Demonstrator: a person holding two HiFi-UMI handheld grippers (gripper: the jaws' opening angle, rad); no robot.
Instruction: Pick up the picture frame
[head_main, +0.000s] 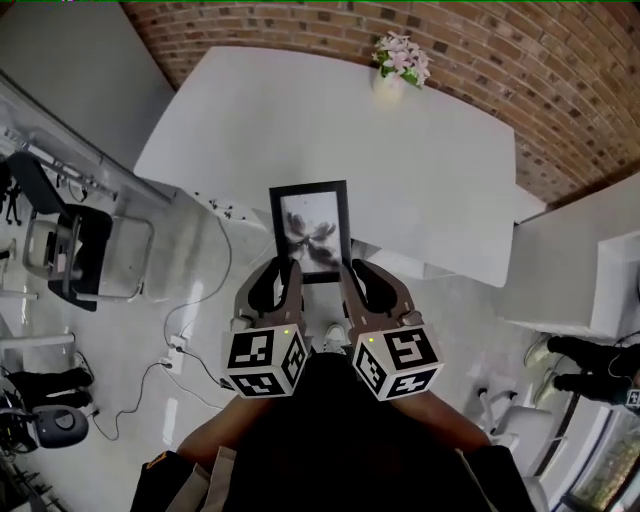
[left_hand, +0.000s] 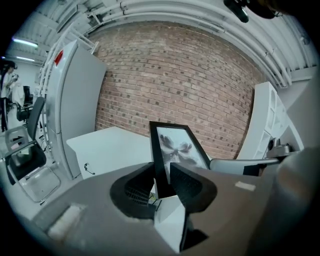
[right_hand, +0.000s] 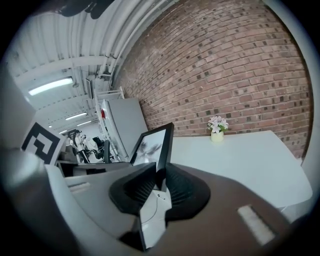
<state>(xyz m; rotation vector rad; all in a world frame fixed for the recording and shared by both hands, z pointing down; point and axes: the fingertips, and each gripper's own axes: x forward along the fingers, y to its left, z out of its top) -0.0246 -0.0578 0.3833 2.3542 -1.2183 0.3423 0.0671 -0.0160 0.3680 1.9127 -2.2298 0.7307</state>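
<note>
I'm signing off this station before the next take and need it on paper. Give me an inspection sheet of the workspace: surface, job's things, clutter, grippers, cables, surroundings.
Surface: white table, mostly bare.
Job's things: picture frame, black, held at its two lower corners, with its lower edge out past the table's near edge.
Clutter: vase of flowers at the table's far edge.
Grippers: left gripper and right gripper are each shut on the frame.
Cables: cable trails across the floor towards a power strip.
Surroundings: brick wall; office chair at the left.
</note>
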